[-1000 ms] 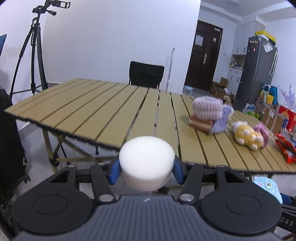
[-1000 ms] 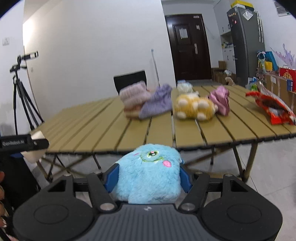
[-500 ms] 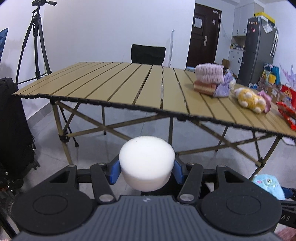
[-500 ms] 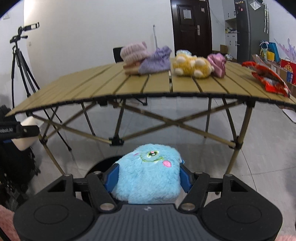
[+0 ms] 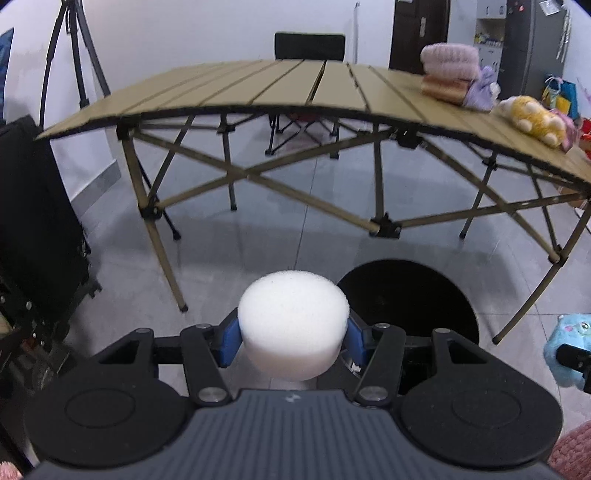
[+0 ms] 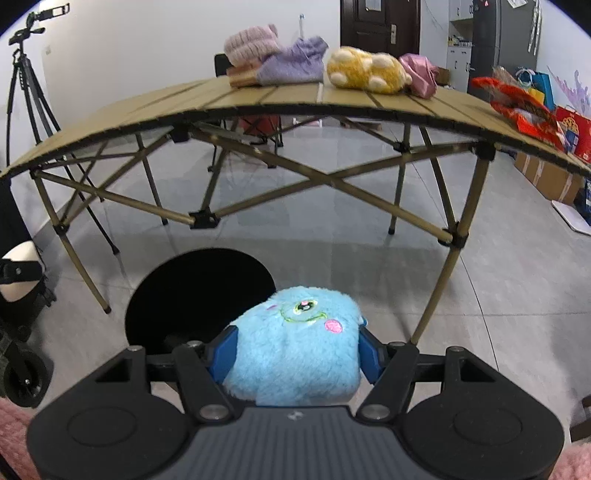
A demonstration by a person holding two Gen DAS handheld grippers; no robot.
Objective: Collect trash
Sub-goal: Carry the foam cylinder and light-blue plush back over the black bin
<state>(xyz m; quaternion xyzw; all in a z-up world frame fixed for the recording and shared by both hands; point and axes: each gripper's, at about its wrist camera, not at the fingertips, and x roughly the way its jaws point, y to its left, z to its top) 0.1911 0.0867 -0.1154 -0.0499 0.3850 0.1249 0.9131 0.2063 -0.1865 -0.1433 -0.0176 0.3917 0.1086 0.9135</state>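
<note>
Below the table (image 6: 258,99), the black bin (image 6: 199,280) sat on the floor. My right gripper (image 6: 295,354) clenched the blue plush (image 6: 295,354) off to the bin's right; my left gripper (image 5: 293,332) gripped the foam puck (image 5: 293,321) left of the bin. Releasing there risked both missing the opening.

A room in a home, used for recording. A tall refrigerator (image 6: 506,40) and a dark wooden door (image 6: 376,33) stand at the back, with a grey tiled floor (image 6: 332,236). A folding tabletop (image 6: 258,99) carries soft toys, and a camera tripod (image 6: 26,81) stands by the white wall.
</note>
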